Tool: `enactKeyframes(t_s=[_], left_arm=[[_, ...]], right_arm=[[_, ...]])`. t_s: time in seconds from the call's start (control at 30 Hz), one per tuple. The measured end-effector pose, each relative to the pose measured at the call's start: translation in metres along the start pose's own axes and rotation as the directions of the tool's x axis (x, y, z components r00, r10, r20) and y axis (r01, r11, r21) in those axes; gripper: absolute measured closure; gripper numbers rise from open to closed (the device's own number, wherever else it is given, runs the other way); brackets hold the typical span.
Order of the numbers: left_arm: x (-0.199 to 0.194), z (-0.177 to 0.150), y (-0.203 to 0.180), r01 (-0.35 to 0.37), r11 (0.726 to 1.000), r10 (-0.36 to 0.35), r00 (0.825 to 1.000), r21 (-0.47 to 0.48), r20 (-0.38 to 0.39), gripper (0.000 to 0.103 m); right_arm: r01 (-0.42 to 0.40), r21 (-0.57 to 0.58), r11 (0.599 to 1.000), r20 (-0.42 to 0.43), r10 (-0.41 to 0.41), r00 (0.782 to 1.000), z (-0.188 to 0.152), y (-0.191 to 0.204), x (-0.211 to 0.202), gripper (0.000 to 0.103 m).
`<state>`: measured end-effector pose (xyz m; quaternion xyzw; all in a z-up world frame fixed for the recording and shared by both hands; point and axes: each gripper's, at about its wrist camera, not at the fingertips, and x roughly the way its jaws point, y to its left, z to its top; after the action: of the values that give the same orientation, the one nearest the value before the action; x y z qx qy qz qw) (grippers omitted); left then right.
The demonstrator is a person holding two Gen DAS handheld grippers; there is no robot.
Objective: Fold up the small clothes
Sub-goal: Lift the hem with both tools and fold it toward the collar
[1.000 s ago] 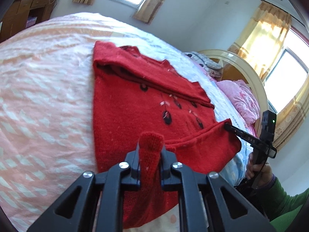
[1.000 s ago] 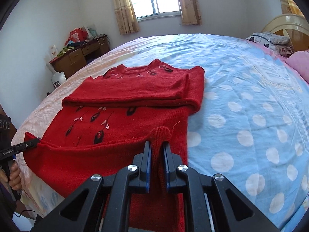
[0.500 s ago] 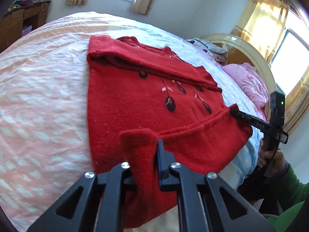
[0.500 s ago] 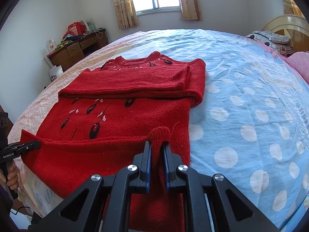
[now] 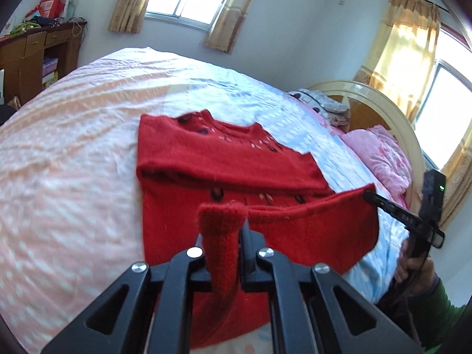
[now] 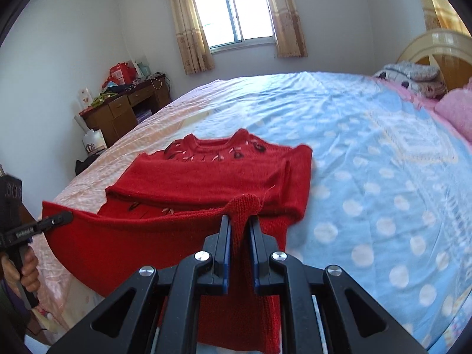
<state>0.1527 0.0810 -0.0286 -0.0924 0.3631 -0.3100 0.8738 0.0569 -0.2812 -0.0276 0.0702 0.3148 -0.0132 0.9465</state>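
L gripper (image 5: pixel 222 236) is clamped on a bunched fold of the red sweater (image 5: pixel 230 165) hem, knit poking up between its jaws. R gripper (image 6: pixel 241 230) is clenched on the opposite hem corner the same way; hem edge stretches between the two, raised off the bed (image 6: pixel 383 177) w/ the lower body of the sweater hanging below it. Each gripper shows in the other's view, w/ a hand (image 5: pixel 413 265) on its handle and a green sleeve (image 5: pixel 436 315) behind. Beyond the hem, rest of sweater lies flat on the bed, sleeves folded across the chest, neckline w/ dark embroidery farthest. Further off: pink pillow (image 5: pixel 380 153), headboard (image 5: pixel 392 118), wooden desk (image 6: pixel 126 112) by the wall, curtained window (image 6: pixel 233 14)
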Motion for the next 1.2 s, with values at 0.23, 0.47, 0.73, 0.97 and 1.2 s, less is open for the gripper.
enactKeyframes(t_s=[0.23,0.47,0.73,0.97,1.2], left_arm=[[0.017,0.027,0.005,-0.053,0.999,0.053,0.999,0.002,0.002,0.095],[0.036,0.053,0.014,-0.060,0.998,0.060,0.998,-0.026,0.010,0.095],[0.056,0.067,0.019,-0.072,0.996,0.072,0.997,-0.050,0.007,0.095],[0.081,0.079,0.030,-0.097,0.991,0.096,0.995,-0.088,-0.013,0.095],[0.102,0.103,0.046,-0.114,0.986,0.113,0.994,-0.126,-0.012,0.095]], right_arm=[[0.028,-0.033,0.999,0.037,-0.027,0.999,0.023,0.002,0.009,0.093],[0.053,-0.038,0.998,0.066,-0.050,0.997,0.046,-0.003,0.023,0.093],[0.083,-0.042,0.996,0.058,-0.080,0.995,0.059,-0.010,0.045,0.093],[0.107,-0.041,0.993,0.042,-0.105,0.994,0.069,-0.016,0.072,0.093],[0.128,-0.049,0.991,0.029,-0.126,0.992,0.087,-0.019,0.103,0.093]])
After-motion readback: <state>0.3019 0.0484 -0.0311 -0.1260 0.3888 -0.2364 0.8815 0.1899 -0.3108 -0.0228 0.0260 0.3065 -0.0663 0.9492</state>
